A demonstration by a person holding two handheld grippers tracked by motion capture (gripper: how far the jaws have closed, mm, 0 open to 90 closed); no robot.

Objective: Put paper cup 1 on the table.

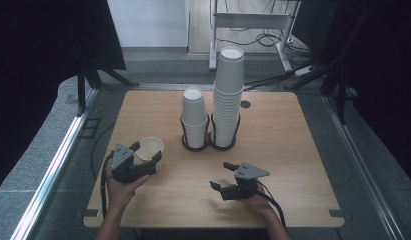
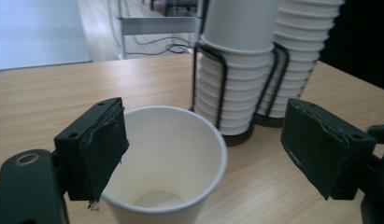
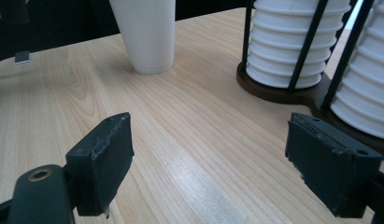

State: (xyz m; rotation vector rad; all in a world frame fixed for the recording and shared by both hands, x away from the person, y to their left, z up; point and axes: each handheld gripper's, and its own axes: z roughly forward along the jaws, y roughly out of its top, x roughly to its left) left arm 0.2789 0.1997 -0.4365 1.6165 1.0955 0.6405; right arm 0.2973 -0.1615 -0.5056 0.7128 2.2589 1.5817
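- The room is dim, with dark curtains (image 1: pixel 38 55) on the left and right. A grey floor (image 1: pixel 158 70) surrounds the table, and cables (image 1: pixel 265 40) trail round a white frame at the far side.
- The table (image 1: pixel 283 140) is pale wood with a visible grain. It carries the cups and their holder.
- A black wire holder (image 1: pixel 209 142) stands around the middle of the table, slightly to the far side. It has two rings side by side.
- The short stack of paper cups (image 1: pixel 194 117) sits in the left ring and the tall stack (image 1: pixel 228 95) in the right ring. The tall one rises well above its neighbour.
- A single white paper cup (image 1: pixel 151 150) stands upright on the table, mouth up. It is near the left edge, to the near left of the holder and apart from it.
- The left gripper (image 1: pixel 147 151) is held low at that cup, in a hand that comes in from the near edge.
- In the left gripper view its jaws are spread with the cup (image 2: pixel 171 149) between them. One jaw lies against the rim (or just in front of it; I cannot tell which). The other stands clear of the cup wall, so nothing is being pinched.
- The cup is empty inside.
- The right gripper (image 1: pixel 219 175) hovers low over the near middle of the table, to the near right of the holder.
- In the right gripper view its jaws are spread too, with only bare wood between them. The holder's dark base (image 3: pixel 292 95) shows just beyond, and the single cup (image 3: pixel 145 32) is farther off.
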